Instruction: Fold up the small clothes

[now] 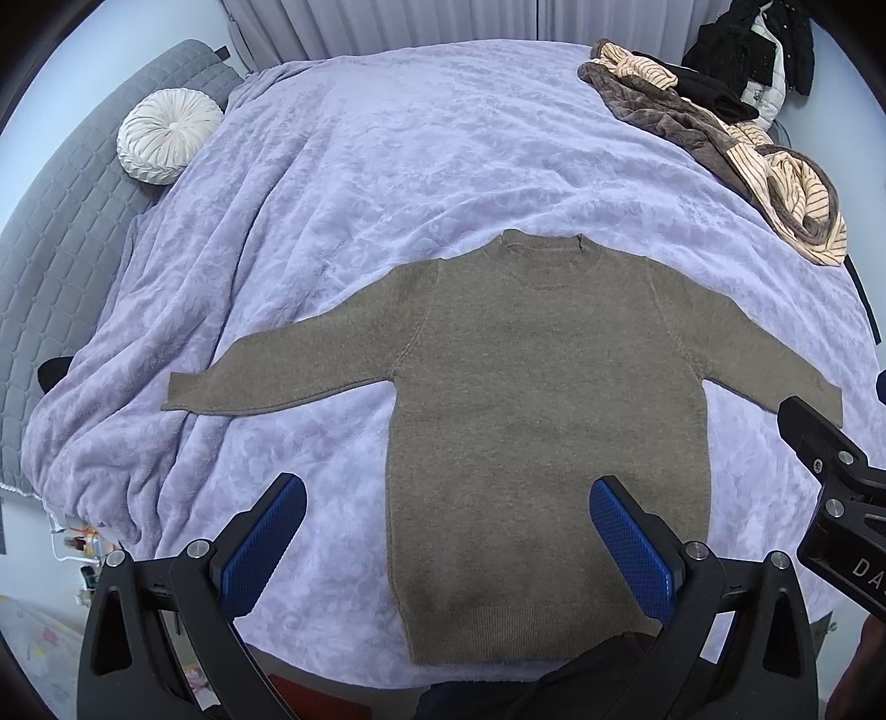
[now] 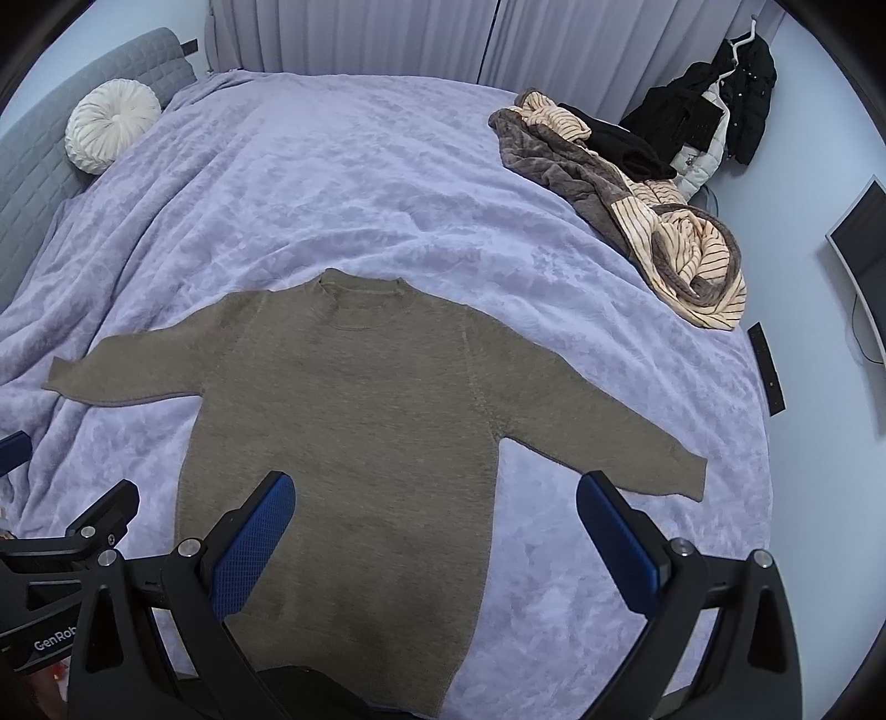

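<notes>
Your left tongs: jaws apart, empty, body lettered "GenRob", cut off. Your right tongs: jaws apart, empty, lettered "DA", cut off. Olive sweater: flat on the lavender blanket of the bed, sleeves spread. Striped garment heap: far right. Round white cushion, grey headboard, pale curtains.

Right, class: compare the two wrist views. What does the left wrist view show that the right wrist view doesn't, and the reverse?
Only the left wrist view: small cluttered items below the bed's left edge. Only the right wrist view: a monitor by the right wall and a black strip at the bed's edge. Both: the brown sweater spread flat on the lavender blanket, the round white cushion, the striped clothes pile, and each open hand-held gripper, left, right.
</notes>
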The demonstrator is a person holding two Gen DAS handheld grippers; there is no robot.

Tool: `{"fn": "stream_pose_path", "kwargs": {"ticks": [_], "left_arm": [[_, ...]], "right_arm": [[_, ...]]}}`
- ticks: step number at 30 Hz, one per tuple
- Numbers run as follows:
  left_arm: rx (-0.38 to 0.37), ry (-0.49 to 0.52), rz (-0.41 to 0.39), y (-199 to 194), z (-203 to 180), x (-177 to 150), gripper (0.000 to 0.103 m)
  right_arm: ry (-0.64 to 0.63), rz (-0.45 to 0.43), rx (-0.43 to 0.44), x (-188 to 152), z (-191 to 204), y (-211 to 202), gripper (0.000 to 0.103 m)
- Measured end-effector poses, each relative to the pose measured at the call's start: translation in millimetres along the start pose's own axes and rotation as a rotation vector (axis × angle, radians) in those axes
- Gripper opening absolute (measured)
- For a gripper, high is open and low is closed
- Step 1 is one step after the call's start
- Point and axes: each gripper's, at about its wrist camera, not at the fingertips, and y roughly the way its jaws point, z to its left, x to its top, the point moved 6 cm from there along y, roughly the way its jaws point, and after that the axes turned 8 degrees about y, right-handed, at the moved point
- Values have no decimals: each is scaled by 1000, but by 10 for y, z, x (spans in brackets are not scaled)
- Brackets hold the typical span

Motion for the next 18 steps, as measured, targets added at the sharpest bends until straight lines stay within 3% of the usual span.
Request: {"fn": "stream_pose_path", "kwargs": {"ticks": [10, 14, 18], "left_arm": [[37, 24, -46, -101, -160, 169, 103], [33, 13, -102, -152, -253, 329, 103], [-2, -17, -187, -207, -389, 510, 103]], "right_arm": [[60, -50, 80, 98, -167, -16, 102], [75, -109, 63, 165, -276, 9, 102], [117, -102, 72, 189, -444, 100, 102]]}}
